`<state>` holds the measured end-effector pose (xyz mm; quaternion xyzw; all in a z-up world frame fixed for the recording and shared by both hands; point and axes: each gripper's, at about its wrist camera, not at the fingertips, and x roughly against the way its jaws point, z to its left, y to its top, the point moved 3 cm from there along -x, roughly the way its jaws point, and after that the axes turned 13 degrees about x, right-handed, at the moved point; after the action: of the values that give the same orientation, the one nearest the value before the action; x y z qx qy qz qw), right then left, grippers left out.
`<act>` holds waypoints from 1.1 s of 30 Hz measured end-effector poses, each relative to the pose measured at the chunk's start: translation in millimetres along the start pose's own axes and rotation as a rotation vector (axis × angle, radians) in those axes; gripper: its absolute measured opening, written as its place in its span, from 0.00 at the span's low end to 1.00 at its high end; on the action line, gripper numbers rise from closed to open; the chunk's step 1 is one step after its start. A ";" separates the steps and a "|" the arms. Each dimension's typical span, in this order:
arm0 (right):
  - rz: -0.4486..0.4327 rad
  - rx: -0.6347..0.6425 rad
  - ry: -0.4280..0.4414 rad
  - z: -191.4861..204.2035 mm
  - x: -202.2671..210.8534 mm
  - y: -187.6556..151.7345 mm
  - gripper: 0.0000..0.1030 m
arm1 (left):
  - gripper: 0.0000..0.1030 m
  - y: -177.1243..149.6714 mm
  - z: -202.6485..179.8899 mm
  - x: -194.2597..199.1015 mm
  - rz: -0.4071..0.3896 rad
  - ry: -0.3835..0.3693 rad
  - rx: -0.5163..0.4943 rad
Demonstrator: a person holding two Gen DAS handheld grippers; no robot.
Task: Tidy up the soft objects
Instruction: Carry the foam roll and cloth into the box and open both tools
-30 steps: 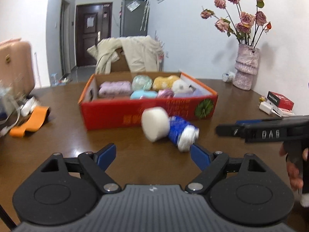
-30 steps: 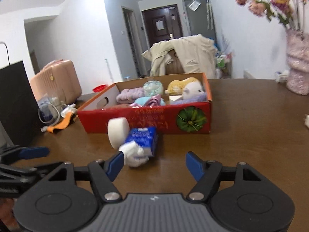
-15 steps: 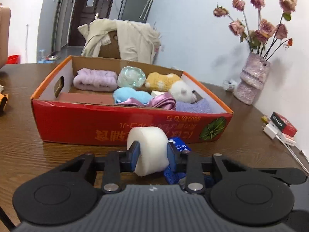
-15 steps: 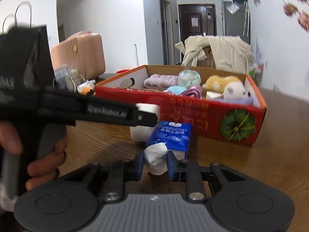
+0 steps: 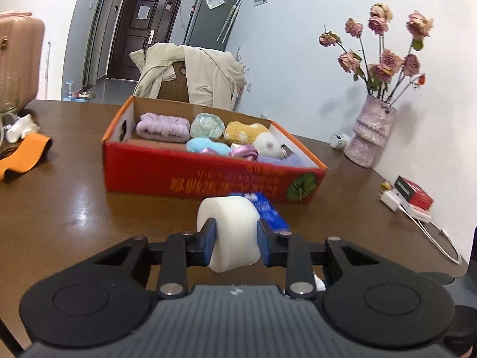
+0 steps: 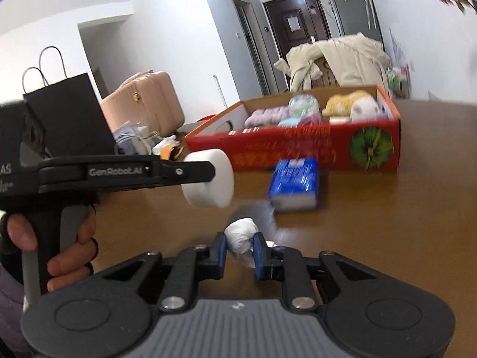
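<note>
My left gripper (image 5: 234,237) is shut on a white foam roll (image 5: 229,217), its blue pads pressing both flat ends. The right wrist view shows that roll (image 6: 208,183) from the side, with a hand (image 6: 68,256) on the left gripper's handle. My right gripper (image 6: 240,246) is shut on a crumpled white wad (image 6: 241,234) low over the brown table (image 6: 387,223). A blue tissue pack (image 6: 293,183) lies flat beyond the wad, apart from it; it also shows behind the roll (image 5: 269,210). The red cardboard box (image 5: 208,176) behind holds several soft items.
A vase of dried roses (image 5: 369,131) stands at the right by the wall, with a small red box and white charger (image 5: 413,192) near the table's right edge. An orange strap (image 5: 23,155) lies left. A black paper bag (image 6: 68,113) and pink suitcase (image 6: 143,101) stand left.
Both grippers went from open to shut: the left on the white roll, the right on the white wad. The wad has come away from the blue pack, which stays on the table.
</note>
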<state>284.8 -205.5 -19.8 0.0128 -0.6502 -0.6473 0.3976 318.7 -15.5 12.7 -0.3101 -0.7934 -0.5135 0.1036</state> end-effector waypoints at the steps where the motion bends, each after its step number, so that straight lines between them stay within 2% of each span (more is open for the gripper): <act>1: 0.002 0.005 -0.008 3.7 5.1 -2.6 0.18 | 0.29 -3.7 1.2 7.7 0.001 0.000 0.005; 5: -0.015 0.020 -0.046 13.9 20.1 -2.1 0.18 | 0.29 -9.8 5.1 31.4 -0.022 0.012 0.011; 13: -0.050 0.038 -0.050 28.1 34.4 3.1 0.18 | 0.30 -10.6 7.2 55.1 -0.072 0.027 0.008; 19: -0.088 0.049 -0.073 20.3 28.0 34.1 0.18 | 0.30 19.9 9.5 52.8 -0.121 -0.003 -0.060; 23: -0.136 0.046 -0.041 5.1 7.5 75.5 0.18 | 0.30 69.1 13.8 31.3 -0.134 -0.032 -0.093; 27: -0.153 -0.010 0.012 -24.2 -36.3 128.5 0.19 | 0.30 127.0 29.3 -13.0 -0.132 -0.031 -0.054; 30: -0.121 -0.071 0.028 -50.5 -85.0 164.1 0.19 | 0.30 159.6 43.8 -55.3 -0.131 -0.009 -0.012; 33: -0.064 -0.133 0.018 -75.3 -141.7 190.1 0.19 | 0.30 180.2 60.4 -100.2 -0.083 0.006 0.027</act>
<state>516.5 -162.1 59.6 0.0131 -0.6015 -0.7012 0.3825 514.6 49.5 72.3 -0.2742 -0.8120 -0.5076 0.0888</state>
